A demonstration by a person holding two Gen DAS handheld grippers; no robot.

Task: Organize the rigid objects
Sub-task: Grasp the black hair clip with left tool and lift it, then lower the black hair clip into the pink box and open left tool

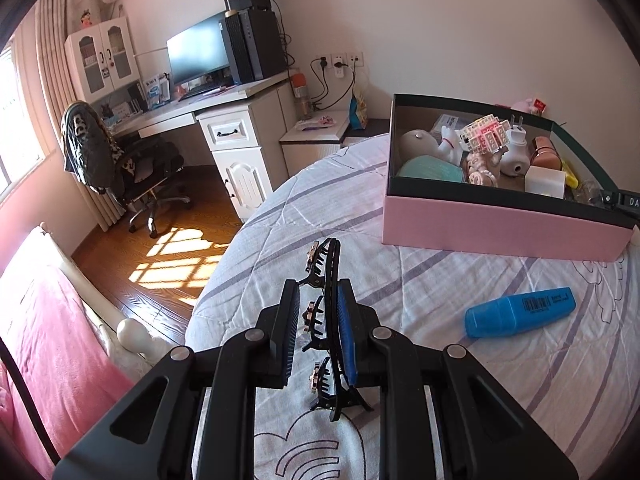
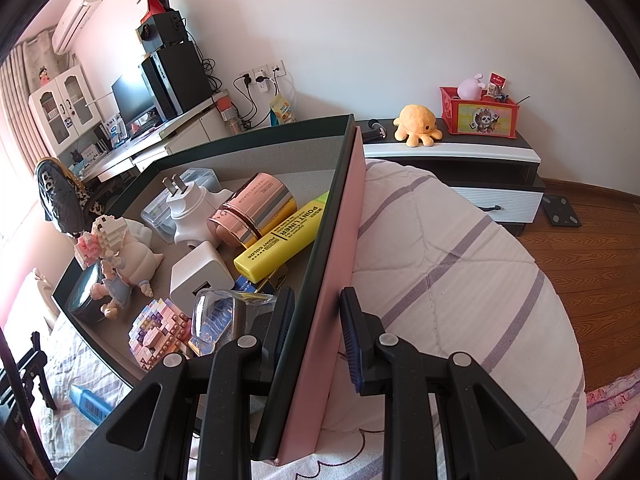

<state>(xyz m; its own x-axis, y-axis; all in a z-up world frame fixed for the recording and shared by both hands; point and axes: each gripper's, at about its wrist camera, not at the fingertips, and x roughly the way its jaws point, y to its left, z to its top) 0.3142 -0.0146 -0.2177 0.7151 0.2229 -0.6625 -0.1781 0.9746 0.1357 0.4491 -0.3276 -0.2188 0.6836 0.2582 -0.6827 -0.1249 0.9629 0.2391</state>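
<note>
My left gripper [image 1: 319, 300] holds a black card of hair clips [image 1: 329, 316] between its fingers, a little above the bed. A blue highlighter [image 1: 520, 312] lies on the quilt to its right; it also shows in the right wrist view [image 2: 90, 404]. The pink box [image 1: 500, 228] with a dark inside stands further back right, full of small items. My right gripper [image 2: 316, 316] straddles the box's right wall [image 2: 340, 248], one finger inside and one outside. Inside lie a yellow highlighter [image 2: 282, 236], a rose-gold cylinder [image 2: 256, 208], white plugs [image 2: 192, 208] and brick figures [image 2: 160, 332].
The bed's quilt [image 2: 460, 280] has purple stripes. A desk with monitor [image 1: 200, 56] and an office chair [image 1: 120, 160] stand at the left. A dark cabinet [image 2: 460, 152] beyond the bed carries an orange plush octopus [image 2: 418, 124] and a red basket [image 2: 478, 114].
</note>
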